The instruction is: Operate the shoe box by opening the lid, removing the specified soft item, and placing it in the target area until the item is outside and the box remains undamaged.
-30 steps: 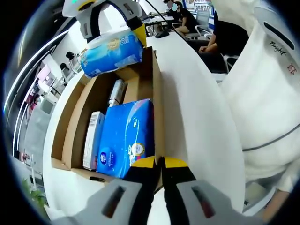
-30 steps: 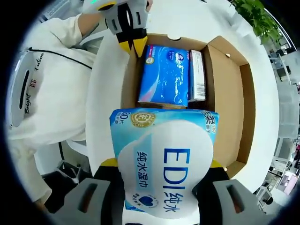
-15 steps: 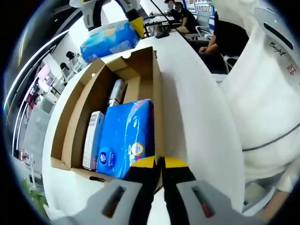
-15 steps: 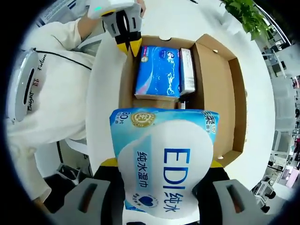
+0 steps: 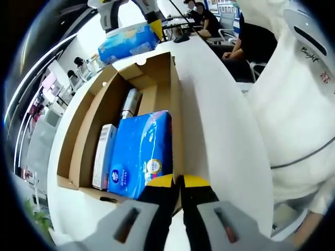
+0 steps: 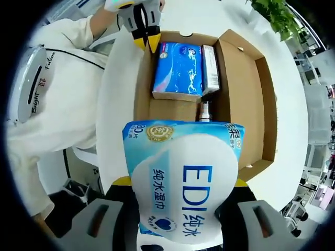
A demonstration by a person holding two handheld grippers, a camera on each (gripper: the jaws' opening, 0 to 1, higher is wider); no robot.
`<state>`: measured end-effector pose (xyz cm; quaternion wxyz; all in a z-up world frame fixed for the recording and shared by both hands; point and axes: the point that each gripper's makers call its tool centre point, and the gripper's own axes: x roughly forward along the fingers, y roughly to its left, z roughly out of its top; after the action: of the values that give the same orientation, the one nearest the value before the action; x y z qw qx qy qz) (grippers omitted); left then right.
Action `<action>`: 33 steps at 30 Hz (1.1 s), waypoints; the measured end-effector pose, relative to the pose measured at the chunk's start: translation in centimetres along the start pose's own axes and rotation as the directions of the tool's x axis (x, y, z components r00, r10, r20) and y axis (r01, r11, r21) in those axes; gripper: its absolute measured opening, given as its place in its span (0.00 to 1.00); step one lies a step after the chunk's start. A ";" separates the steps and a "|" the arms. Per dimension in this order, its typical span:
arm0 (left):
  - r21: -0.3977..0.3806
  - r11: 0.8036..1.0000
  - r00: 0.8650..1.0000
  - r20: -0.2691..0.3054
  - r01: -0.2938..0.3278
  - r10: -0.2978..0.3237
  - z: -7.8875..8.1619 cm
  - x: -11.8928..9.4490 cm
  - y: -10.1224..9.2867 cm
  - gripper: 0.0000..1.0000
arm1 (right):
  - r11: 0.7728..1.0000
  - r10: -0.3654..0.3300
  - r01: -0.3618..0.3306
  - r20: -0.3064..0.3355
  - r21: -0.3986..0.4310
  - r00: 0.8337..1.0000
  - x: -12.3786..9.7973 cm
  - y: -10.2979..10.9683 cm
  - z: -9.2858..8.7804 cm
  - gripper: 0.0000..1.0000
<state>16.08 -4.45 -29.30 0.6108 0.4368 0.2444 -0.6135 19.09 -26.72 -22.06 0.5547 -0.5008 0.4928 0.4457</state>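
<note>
Wet wipes pack, light blue and white with "EDI" printed on it, sits clamped between the jaws of the right gripper and hangs above the open shoe box, outside it, over the box's near end in the right gripper view. In the left gripper view the same pack shows beyond the far end of the box, held up in the right gripper. Left gripper has its yellow-tipped jaws pressed together on the box's near wall, at the edge beside the white table. Inside the box lie a blue soft pack, a narrow white carton beside it, and a small bottle further in. A person in a white garment stands next to the table.
</note>
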 end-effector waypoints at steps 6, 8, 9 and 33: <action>0.000 1.000 1.000 0.000 0.003 -0.003 0.0 0.0 0.0 0.03 | 1.000 -0.005 0.006 -0.018 0.007 1.000 0.5 -0.4 -2.1 0.60; 0.000 1.000 1.000 0.002 0.003 -0.003 0.0 0.0 0.0 0.03 | 1.000 -0.011 0.011 -0.026 0.009 1.000 0.6 -0.7 -2.7 0.61; 0.000 1.000 1.000 0.001 0.004 -0.004 0.0 0.0 0.0 0.03 | 1.000 -0.010 0.010 -0.027 0.010 1.000 0.7 -0.7 -3.1 0.61; -0.001 1.000 1.000 -0.001 0.006 -0.006 0.0 0.0 0.1 0.03 | 0.996 -0.014 0.020 -0.067 0.084 0.998 1.3 -0.7 -8.6 0.60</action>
<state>16.19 -4.47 -29.29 0.6091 0.4363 0.2463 -0.6148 19.05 -35.32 -23.37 0.5626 -0.4956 0.5252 0.4026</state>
